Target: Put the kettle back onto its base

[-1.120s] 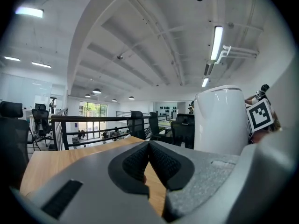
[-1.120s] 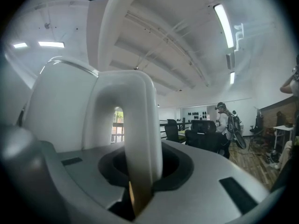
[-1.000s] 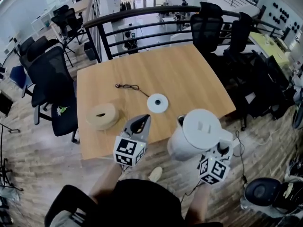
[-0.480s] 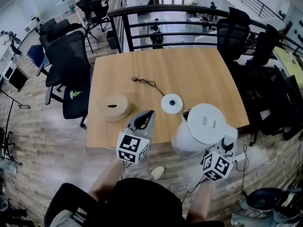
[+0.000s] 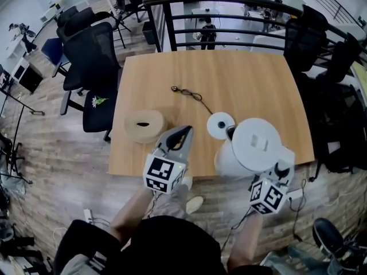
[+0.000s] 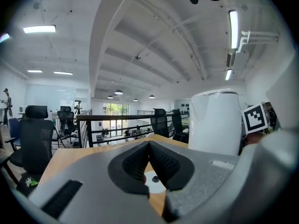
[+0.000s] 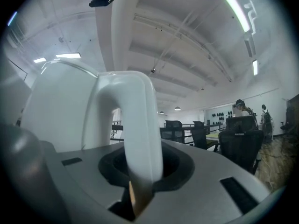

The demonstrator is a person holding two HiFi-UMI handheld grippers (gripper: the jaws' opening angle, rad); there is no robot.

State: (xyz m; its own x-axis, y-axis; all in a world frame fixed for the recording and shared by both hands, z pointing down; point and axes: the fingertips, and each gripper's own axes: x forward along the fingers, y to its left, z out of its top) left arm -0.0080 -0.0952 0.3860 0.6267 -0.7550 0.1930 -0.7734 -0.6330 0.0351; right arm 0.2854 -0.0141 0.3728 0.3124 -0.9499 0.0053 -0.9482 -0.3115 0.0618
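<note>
Wooden and square, the surface (image 5: 252, 79) stands in an open office, with a black railing (image 5: 229, 4) along its far edge at twelve o'clock and black office chairs (image 5: 92, 56) off at ten o'clock. Farthest left on the wood, about eight o'clock of its middle, lies a flat beige roll (image 5: 144, 125). Just right of it hovers the left claw (image 5: 186, 130), its jaws pressed together with nothing between them. A thin dark cord (image 5: 192, 94) trails from near the middle down toward the base (image 5: 219, 124), a white disc lying flat near the front edge. The kettle (image 5: 255, 145), white, upright and lidded, sits at the disc's four o'clock, over the surface's near edge. From the head view its body overlaps the disc's rim, and I cannot tell whether it rests on the wood or hangs clear. At the kettle's five o'clock the right claw (image 5: 280, 169) is clamped on the handle (image 7: 135, 125), one jaw on each side of the white loop.

So the base lies close at the kettle's ten o'clock, the spout facing it and the handle turned away. The empty left claw is nearer the disc, but the right one carries the load. The likely move is a short carry toward ten o'clock, bringing the kettle's upright axis over the disc's centre before lowering it.
</note>
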